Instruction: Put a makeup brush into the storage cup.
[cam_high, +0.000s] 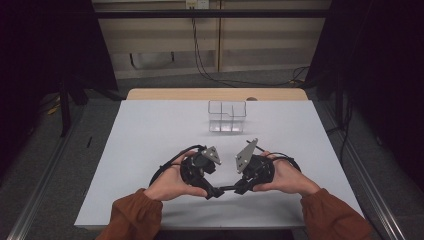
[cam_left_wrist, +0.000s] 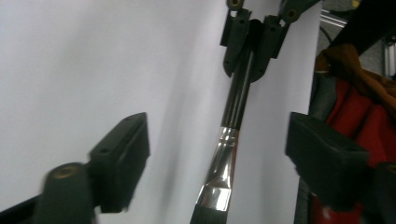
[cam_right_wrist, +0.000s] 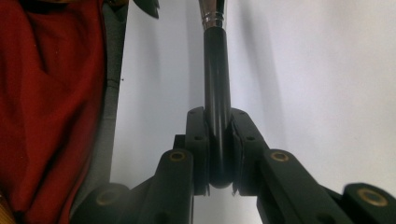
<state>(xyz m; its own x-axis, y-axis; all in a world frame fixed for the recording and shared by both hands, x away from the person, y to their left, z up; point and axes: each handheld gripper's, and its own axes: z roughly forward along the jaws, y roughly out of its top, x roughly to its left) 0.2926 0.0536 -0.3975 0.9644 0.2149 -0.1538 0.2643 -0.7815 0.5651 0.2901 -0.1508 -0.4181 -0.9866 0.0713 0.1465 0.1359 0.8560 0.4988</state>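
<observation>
Two claws meet low over the white tabletop (cam_high: 150, 130), near the person's edge. The right claw (cam_right_wrist: 218, 154) is clenched on the black handle of a brush (cam_right_wrist: 216, 93). The brush lies between both claws, just above the tabletop. Its shiny metal band points toward the left claw (cam_left_wrist: 217, 154), which is released, with its jaws wide on both sides of the band. A clear plastic box (cam_high: 227, 116) stands farther back, well apart.

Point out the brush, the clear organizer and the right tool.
brush (cam_left_wrist: 227, 161): left gripper view, silver ferrule.
clear organizer (cam_high: 227, 116): high view, front wall.
right tool (cam_right_wrist: 217, 140): right gripper view, between the jaws clamping the handle.
</observation>
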